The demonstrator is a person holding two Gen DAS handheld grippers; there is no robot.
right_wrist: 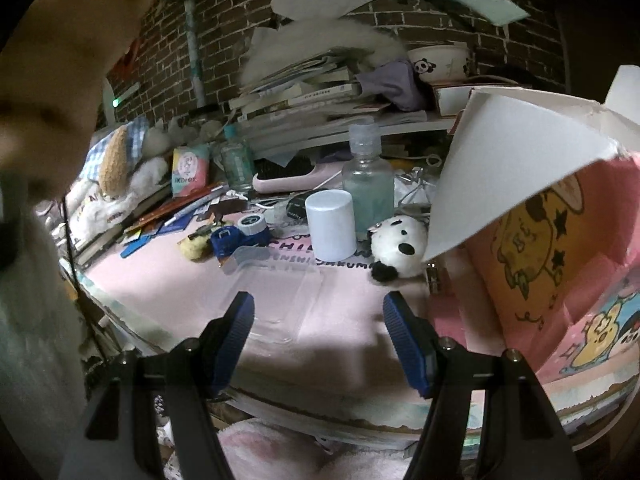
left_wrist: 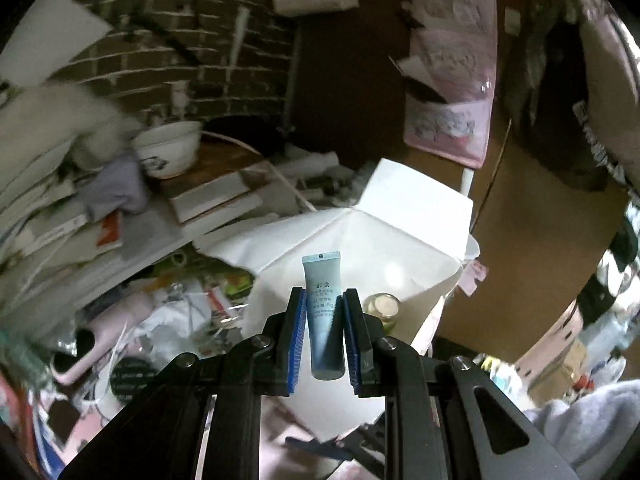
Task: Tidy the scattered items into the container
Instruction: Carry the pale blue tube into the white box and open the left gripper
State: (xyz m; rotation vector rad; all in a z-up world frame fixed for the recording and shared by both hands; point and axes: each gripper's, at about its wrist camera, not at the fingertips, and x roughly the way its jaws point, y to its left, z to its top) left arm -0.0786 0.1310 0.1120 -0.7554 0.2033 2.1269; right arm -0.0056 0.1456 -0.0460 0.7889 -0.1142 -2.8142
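Your left gripper [left_wrist: 325, 336] clamps a pale blue cosmetic tube [left_wrist: 325, 312], cap toward you, above the white box [left_wrist: 360, 240]. Your right gripper [right_wrist: 318, 340] hangs spread apart, empty.

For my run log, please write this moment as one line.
left gripper: shut on small pale-blue plastic tube | above open white cardboard box | right gripper: open, empty, over pink mat
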